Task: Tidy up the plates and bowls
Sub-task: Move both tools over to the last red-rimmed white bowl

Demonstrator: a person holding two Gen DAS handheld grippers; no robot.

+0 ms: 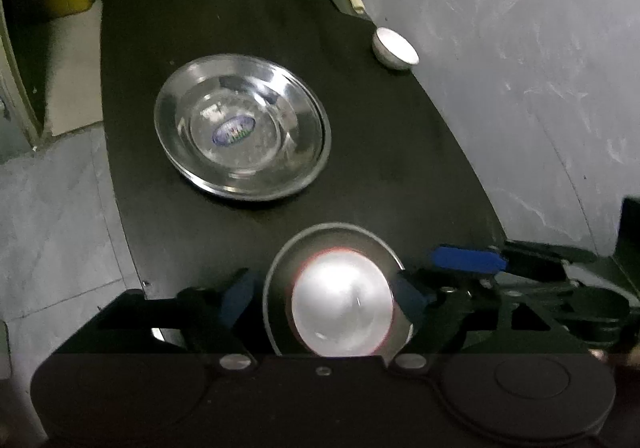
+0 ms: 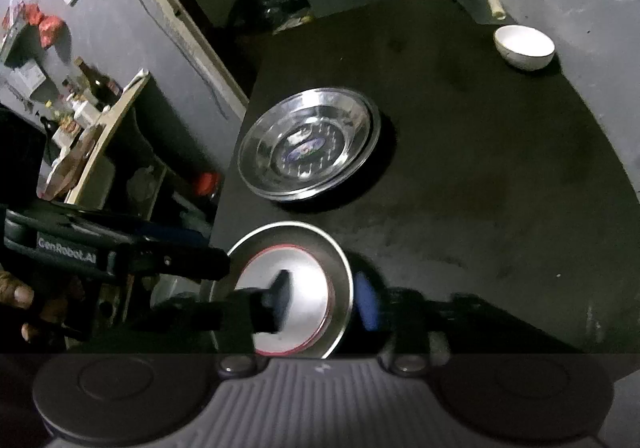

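Steel plate stack (image 1: 242, 128) sits mid-table; red-rimmed bowl (image 1: 342, 304) in a steel plate (image 1: 280, 260) at your near edge. Left gripper (image 1: 326, 300) and right gripper (image 2: 320, 304) both open, holding nothing.

A black tabletop (image 1: 380, 168) is carrying stacked steel plates (image 1: 242, 134) near its middle. A small white bowl (image 1: 394, 48) is sitting at its far right edge. A steel plate (image 1: 280, 268) bearing a red-rimmed white bowl (image 1: 342, 304) is lying at its near edge.
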